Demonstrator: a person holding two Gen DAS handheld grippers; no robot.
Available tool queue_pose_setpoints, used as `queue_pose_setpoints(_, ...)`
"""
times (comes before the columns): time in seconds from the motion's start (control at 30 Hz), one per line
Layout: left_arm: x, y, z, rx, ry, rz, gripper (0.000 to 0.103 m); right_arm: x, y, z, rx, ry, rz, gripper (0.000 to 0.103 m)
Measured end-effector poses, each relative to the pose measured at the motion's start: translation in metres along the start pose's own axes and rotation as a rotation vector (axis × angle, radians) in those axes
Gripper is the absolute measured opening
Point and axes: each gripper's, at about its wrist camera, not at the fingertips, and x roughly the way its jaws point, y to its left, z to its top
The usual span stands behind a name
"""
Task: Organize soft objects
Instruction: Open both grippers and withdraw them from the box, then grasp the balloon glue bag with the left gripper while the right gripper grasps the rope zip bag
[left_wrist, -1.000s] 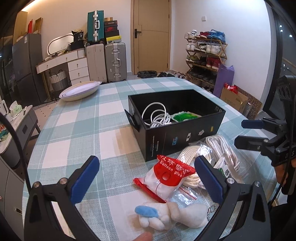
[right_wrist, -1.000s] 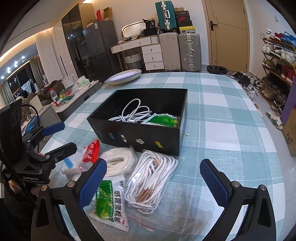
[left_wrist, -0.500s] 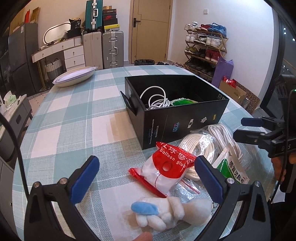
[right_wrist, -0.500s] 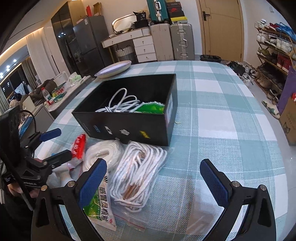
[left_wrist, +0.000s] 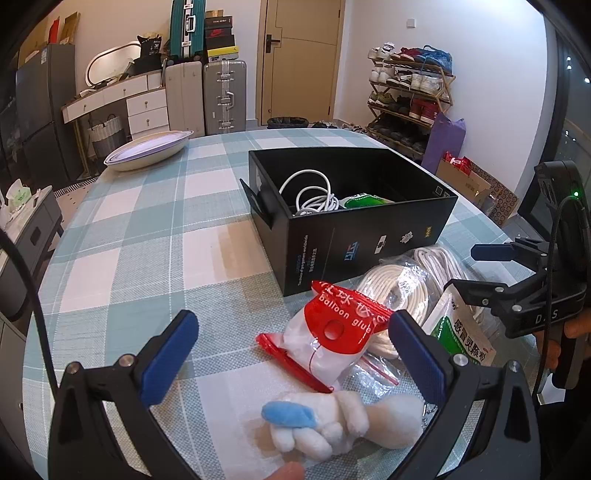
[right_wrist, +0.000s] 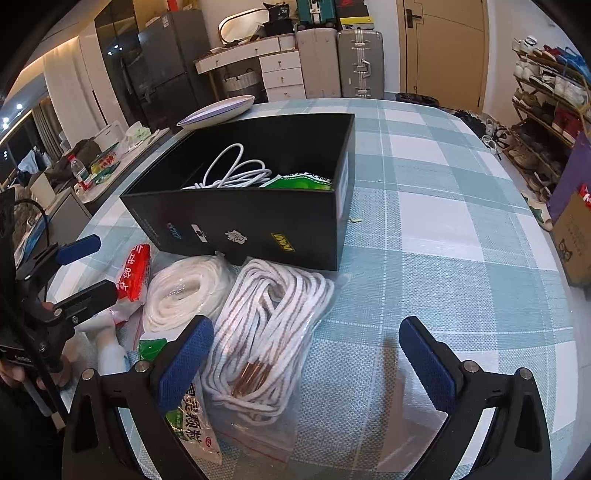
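Over the last second both of my grippers have come lower and closer to the pile of loose things in front of the black box (left_wrist: 369, 240), so the box now sits higher in both views and the pile fills the lower half; nothing has been picked up yet, so I judge this the approach to the next pick. My left gripper (left_wrist: 291, 358) is spread wide and empty, framing the balloon glue bag (left_wrist: 332, 339) at lower centre of the left view, with the white plush toy (left_wrist: 343, 421) just below it at the bottom edge. My right gripper (right_wrist: 306, 354) is also spread and empty, hovering over the bagged striped rope (right_wrist: 266, 332) at lower centre of the right view; the bagged white cord (right_wrist: 184, 295) lies just to its left, and the green packet (right_wrist: 188, 410) sits under my left finger at lower left. The box stands on the checked tablecloth (right_wrist: 443, 221), upper centre of the right view, lid off. Inside it I see a coiled white cable (right_wrist: 232, 173) and, beside that, a green pouch (right_wrist: 299, 179); much of the floor is hidden by the near wall.
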Motion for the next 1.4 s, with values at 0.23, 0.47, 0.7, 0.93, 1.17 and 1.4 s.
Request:
queue_pose_setpoints(0.23,0.0,-0.001,0.0,0.001,0.0,0.001,0.103,0.006,0.01,0.0,-0.029,0.021,0.01,0.102)
queue_pose_setpoints(0.47,0.0,-0.001,0.0,0.0,0.001,0.0,0.103,0.007,-0.005,-0.003,-0.023,0.058,-0.06,0.102)
queue_pose_setpoints(0.7,0.001,-0.001,-0.001,-0.002,0.004,-0.001,0.103,0.006,-0.011,-0.006,-0.025,0.059,-0.088,0.102)
queue_pose_setpoints(0.93,0.003,0.0,-0.001,-0.004,0.013,0.001,0.103,0.004,-0.003,-0.008,-0.06,0.056,-0.076,0.085)
queue_pose_setpoints(1.17,0.005,-0.005,-0.003,0.019,0.031,-0.001,0.103,-0.001,0.004,-0.008,-0.094,0.038,-0.049,0.055)
queue_pose_setpoints(1.4,0.01,-0.01,-0.002,0.034,0.054,0.012,0.103,-0.005,0.004,-0.007,-0.113,0.02,-0.027,0.047)
